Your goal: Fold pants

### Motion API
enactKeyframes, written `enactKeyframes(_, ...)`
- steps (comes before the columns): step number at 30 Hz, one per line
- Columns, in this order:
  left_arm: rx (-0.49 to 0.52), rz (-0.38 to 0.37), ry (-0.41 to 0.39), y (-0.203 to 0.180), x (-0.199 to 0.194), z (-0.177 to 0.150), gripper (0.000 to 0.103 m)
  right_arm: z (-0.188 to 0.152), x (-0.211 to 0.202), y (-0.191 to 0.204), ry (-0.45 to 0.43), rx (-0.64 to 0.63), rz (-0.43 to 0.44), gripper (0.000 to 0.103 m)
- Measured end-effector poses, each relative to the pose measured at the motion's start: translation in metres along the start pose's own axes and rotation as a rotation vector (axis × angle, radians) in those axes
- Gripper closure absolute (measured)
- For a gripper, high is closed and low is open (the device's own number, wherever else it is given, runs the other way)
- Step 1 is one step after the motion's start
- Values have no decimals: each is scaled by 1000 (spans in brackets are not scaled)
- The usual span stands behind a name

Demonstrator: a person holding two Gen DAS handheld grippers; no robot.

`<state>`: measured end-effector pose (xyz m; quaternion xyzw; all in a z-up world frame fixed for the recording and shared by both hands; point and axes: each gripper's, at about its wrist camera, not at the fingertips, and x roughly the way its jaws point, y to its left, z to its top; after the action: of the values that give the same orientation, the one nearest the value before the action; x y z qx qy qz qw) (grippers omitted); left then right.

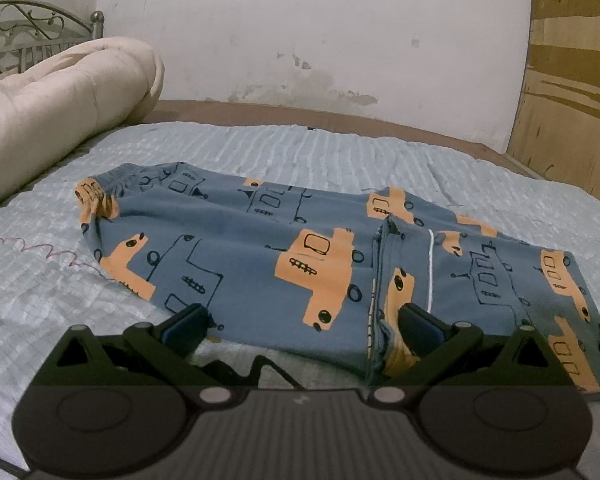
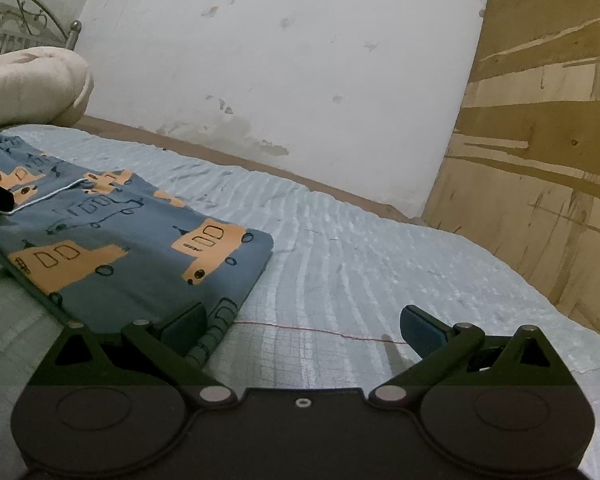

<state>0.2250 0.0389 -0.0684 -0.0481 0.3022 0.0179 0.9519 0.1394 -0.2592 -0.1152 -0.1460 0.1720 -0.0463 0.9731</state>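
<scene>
Blue pants [image 1: 252, 248] printed with orange trucks lie flat across the bed, waistband at the far left, a folded-over leg part on the right. My left gripper [image 1: 304, 324] is open at the near edge of the pants, its fingers spread over the cloth, holding nothing. In the right wrist view the folded end of the pants [image 2: 140, 248] lies at the left. My right gripper [image 2: 304, 328] is open, left finger [image 2: 184, 326] over the pants' corner, right finger over the bare sheet.
A light blue ribbed sheet [image 2: 360, 264] covers the bed. A rolled cream quilt [image 1: 52, 116] lies at the far left by a metal headboard [image 1: 28, 24]. A white wall [image 1: 320, 40] runs behind and a wooden panel [image 2: 548, 140] stands at the right.
</scene>
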Motion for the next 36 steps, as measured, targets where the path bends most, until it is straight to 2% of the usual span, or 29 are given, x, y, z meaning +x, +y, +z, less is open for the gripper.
enactKeyframes(13, -8, -6, 0, 1, -1, 0, 0, -1, -1, 4, -9, -10, -12, 1)
enactKeyframes(16, -14, -26, 41, 3, -4, 9, 1, 3, 1, 0, 18, 0, 9, 1)
enactKeyframes(19, -19, -54, 111, 7, -11, 27, 1, 28, 5, -11, 130, 46, 53, 1)
enactKeyframes(23, -87, -27, 115, 22, -32, 45, 1, 71, -6, -20, 174, 203, 156, 1)
enactKeyframes(25, -135, -20, 127, 33, -44, 51, 1, 92, -12, -18, 191, 257, 178, 1)
enactKeyframes(30, -235, -11, 139, 67, -67, 63, 1, 135, -30, 6, 169, 265, 230, 1)
enactKeyframes(33, -231, 49, 122, 86, -77, 70, 1, 155, -39, 22, 133, 237, 284, 1)
enactKeyframes(36, -230, 113, 111, 106, -83, 77, 1, 168, -44, 36, 95, 217, 304, 1)
